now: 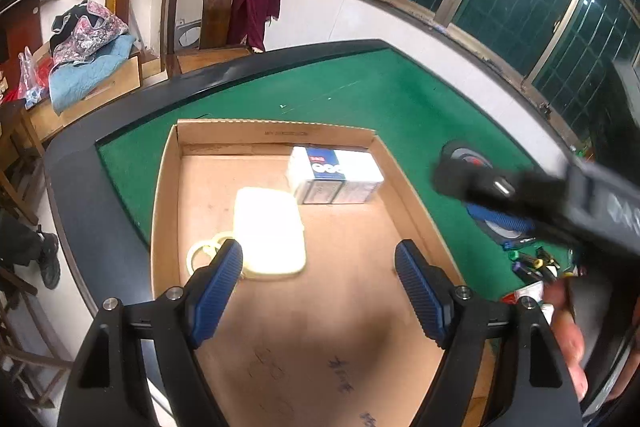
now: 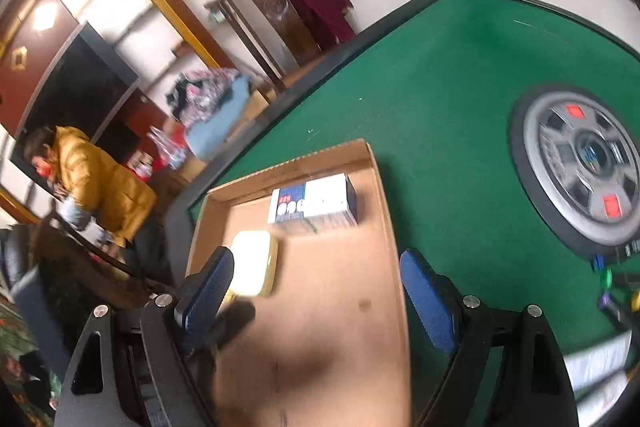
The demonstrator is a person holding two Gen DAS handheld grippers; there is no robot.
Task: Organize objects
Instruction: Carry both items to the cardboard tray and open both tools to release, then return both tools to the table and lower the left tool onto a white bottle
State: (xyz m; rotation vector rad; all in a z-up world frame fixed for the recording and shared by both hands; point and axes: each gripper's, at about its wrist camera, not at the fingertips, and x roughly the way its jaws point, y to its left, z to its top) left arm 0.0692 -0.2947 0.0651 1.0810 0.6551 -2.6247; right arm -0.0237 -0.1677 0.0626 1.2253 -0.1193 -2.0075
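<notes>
The left gripper [image 1: 319, 263] hangs nearest, its blue ribbed pads spread wide with nothing between them, over the near floor of a shallow cardboard tray [image 1: 404, 183]. Faint handwritten characters mark the tray's near floor, too smeared to read; a line of small print runs along its far wall, also unreadable.

Inside the tray, a pale yellow soap-like block [image 1: 272, 231] lies left of centre, washed out by glare. A roll of clear tape [image 1: 202, 253] sits just beside its near left corner. In the far right corner rests a white and dark blue carton [image 1: 334, 179] with a small red label and white circles on top; its text cannot be made out.

The right gripper [image 2: 316, 287] is likewise open and empty, above the tray's right side. In the left view it shows as a dark blur over the green counter [image 1: 360, 87]. Coloured markers [image 1: 534, 263] lie on the counter right of the tray, near a round grey hub [image 2: 580, 159] bearing red squares.
</notes>
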